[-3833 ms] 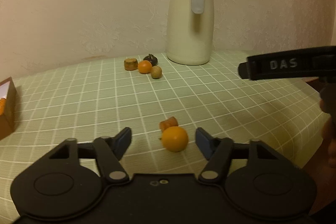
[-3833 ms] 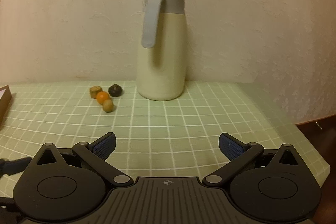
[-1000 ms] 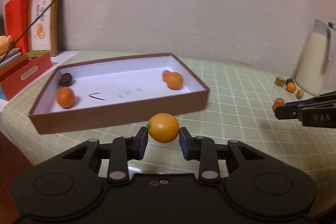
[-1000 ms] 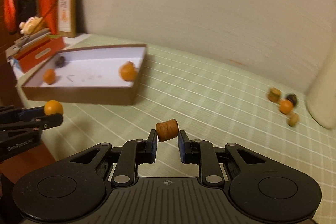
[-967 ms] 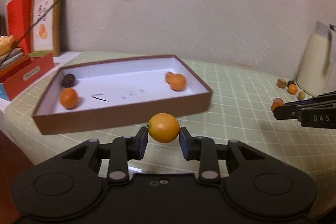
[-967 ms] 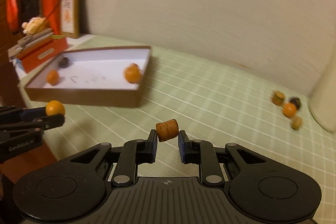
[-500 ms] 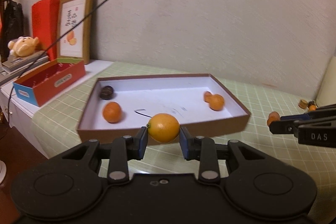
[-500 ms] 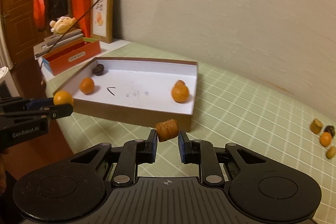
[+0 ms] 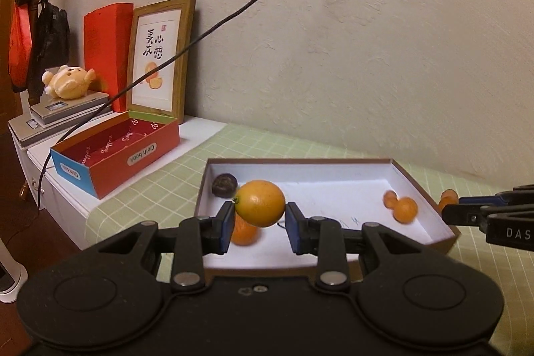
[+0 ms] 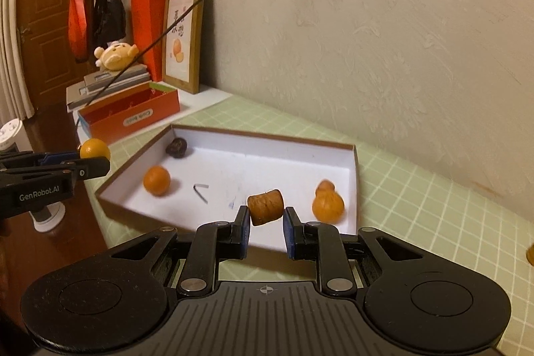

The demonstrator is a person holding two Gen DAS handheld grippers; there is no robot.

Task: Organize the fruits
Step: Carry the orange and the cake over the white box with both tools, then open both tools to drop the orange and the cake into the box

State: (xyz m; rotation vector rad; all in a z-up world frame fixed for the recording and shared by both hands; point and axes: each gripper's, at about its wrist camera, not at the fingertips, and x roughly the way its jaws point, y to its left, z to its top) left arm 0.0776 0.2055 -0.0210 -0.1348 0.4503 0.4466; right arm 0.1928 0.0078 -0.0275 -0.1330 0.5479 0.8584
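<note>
— What are your two hands holding?

— My left hand-held gripper (image 9: 259, 222) is clamped on a round orange fruit (image 9: 259, 203), pinched between the blue pads. My right hand-held gripper (image 10: 266, 227) is closed on a small brown barrel-shaped piece (image 10: 266, 206), gripped the same way. Both are held in the air at the near side of a shallow brown box (image 10: 354, 159) with a white inside.

— Where is that box, and what is in it?

— It lies open on the worktop (image 10: 417, 189), which has a pale green checked cloth. Inside, at the far left corner, is a dark wrinkled fruit (image 10: 177, 147). Nearer on the left lies a small orange (image 10: 157, 180). Near the right wall sits an orange gourd-shaped piece (image 10: 327, 202) — a small lobe joined to a larger one. A little bent dark mark (image 10: 201, 191) shows on the white floor between them; I cannot tell what it is.

— Anything beyond the box?

— To the far left, a red open carton (image 9: 116, 152) labelled "Cloth book", a framed picture (image 9: 160, 55) leaning on the wall, and a plush toy (image 9: 66, 82) on stacked books. A black cable (image 9: 233, 14) crosses the wall.
</note>
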